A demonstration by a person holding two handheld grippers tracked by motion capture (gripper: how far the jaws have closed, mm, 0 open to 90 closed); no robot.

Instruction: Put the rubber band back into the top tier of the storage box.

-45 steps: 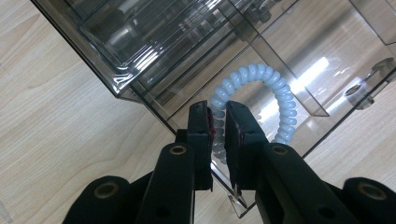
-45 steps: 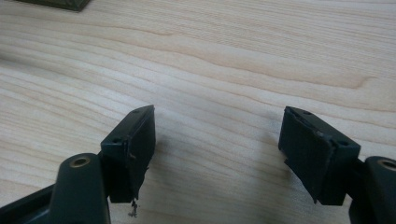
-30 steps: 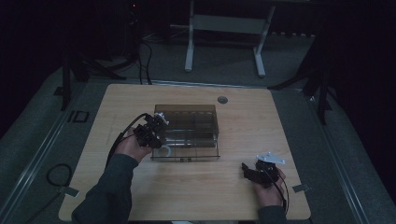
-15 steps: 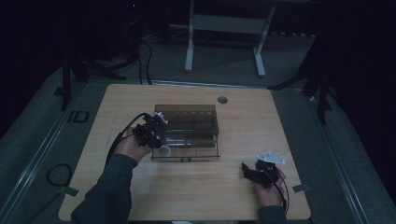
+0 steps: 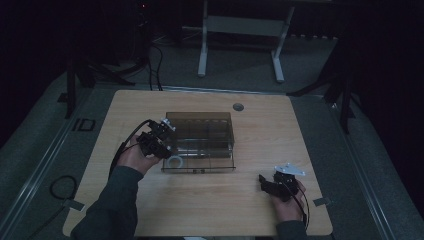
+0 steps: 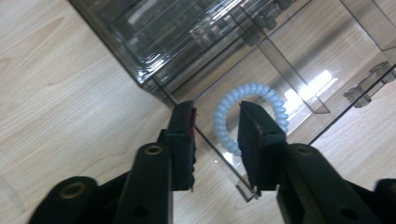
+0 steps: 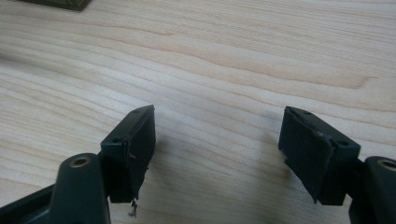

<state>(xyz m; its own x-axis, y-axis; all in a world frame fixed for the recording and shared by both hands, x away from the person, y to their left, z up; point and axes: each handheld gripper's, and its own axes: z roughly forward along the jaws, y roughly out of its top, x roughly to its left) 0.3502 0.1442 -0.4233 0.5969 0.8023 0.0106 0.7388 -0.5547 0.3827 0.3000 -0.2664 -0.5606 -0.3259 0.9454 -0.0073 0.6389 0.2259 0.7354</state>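
A pale blue spiral hair ring [image 6: 250, 88] lies flat on the floor of the pulled-out clear drawer [image 5: 200, 162], at its left end, where it shows as a white ring [image 5: 175, 161]. My left gripper [image 6: 217, 109] hovers just above it at the drawer's left corner. Its jaws have just been opening and now stand apart, with the ring below them and neither pad pressing on it. My right gripper [image 7: 219, 116] rests low over bare wood near the table's front right [image 5: 265, 182], jaws wide apart with nothing between them.
The drawer slides out of a smoky clear plastic box [image 5: 200, 127] at the table's middle, with dividers inside. A round cable grommet [image 5: 238, 106] sits behind it. A black cable [image 5: 122, 147] trails from my left gripper. Bare wood lies between the two hands.
The white ring now shows free in the drawer's left end beside my left gripper. Both hands have hardly shifted.
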